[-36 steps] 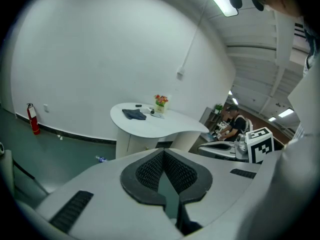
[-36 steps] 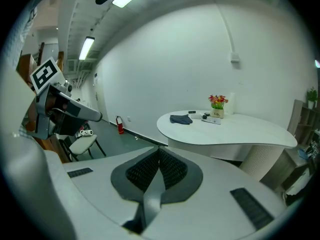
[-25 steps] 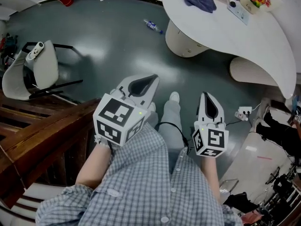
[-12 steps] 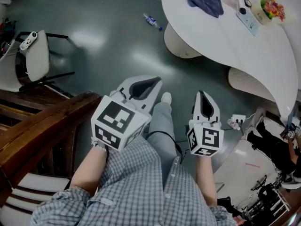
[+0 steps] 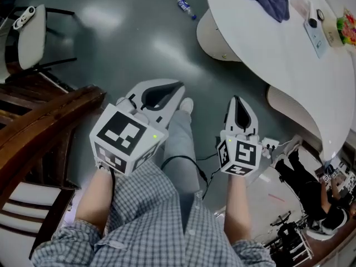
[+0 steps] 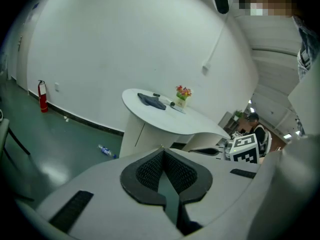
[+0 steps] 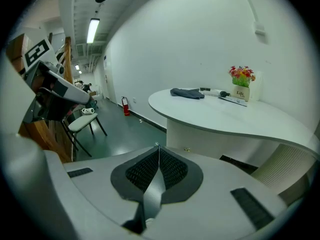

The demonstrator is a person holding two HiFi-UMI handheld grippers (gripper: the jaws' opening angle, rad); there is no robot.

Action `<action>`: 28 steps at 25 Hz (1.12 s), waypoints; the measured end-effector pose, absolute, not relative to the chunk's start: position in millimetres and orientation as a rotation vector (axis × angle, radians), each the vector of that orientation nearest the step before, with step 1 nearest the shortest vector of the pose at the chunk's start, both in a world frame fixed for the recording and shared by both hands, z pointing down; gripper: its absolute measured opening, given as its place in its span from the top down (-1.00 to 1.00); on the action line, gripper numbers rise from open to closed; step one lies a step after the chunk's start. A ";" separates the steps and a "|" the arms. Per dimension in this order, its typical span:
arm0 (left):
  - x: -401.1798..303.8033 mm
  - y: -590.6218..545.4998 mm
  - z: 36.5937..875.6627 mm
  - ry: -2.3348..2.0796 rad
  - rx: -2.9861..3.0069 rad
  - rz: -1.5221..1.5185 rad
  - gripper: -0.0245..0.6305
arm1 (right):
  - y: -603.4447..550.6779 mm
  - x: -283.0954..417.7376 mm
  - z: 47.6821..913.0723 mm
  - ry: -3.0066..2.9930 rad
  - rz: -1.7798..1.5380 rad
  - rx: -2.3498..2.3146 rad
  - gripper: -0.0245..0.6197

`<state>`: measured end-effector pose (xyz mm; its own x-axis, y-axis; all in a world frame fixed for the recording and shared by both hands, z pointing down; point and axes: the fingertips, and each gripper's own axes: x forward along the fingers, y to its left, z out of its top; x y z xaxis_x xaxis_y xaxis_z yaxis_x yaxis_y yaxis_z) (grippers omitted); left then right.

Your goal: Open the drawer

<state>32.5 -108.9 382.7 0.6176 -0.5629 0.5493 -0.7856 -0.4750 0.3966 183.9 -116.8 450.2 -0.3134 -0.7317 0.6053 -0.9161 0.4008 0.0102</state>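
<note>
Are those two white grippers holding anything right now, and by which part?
Nothing is held. The left gripper and the right gripper both have their jaws closed together with nothing between them.

The right gripper [image 7: 158, 145] is seen with its jaws closed tip to tip, and nothing is held between them. Beyond them a curved white table [image 7: 260, 119] is shown. On it a dark cloth [image 7: 187, 93] is laid, well apart from a small box of flowers [image 7: 241, 79]. A red fire extinguisher [image 7: 125, 105] is stood against the far wall. A chair [image 7: 82, 121] is placed at the left, beside what appears to be wooden furniture [image 7: 47, 139].
</note>
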 end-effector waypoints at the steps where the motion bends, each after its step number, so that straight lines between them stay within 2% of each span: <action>1: 32.8 -110.9 387.8 -1.063 2.203 0.457 0.92 | -121.0 184.2 456.0 -2.135 0.469 1.394 0.89; 10: 32.0 -126.4 437.7 -1.087 2.141 0.422 0.92 | -168.0 185.6 502.8 -2.117 0.506 1.450 0.89; 23: 40.2 -126.6 485.3 -1.068 2.125 0.468 0.92 | -228.0 235.8 576.8 -1.972 0.547 1.627 0.88; 25: 39.0 -124.8 490.0 -1.072 2.114 0.466 0.92 | -233.1 240.0 586.8 -1.952 0.566 1.634 0.69; 28: 37.3 -124.0 494.4 -1.083 2.103 0.462 0.92 | -240.8 244.6 597.2 -1.932 0.570 1.635 0.63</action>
<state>37.3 -124.0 494.4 0.5839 -0.5556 0.5919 -0.8118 -0.3921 0.4327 244.6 -240.8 597.2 -0.1175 -0.7555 0.6445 -0.9844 0.1743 0.0248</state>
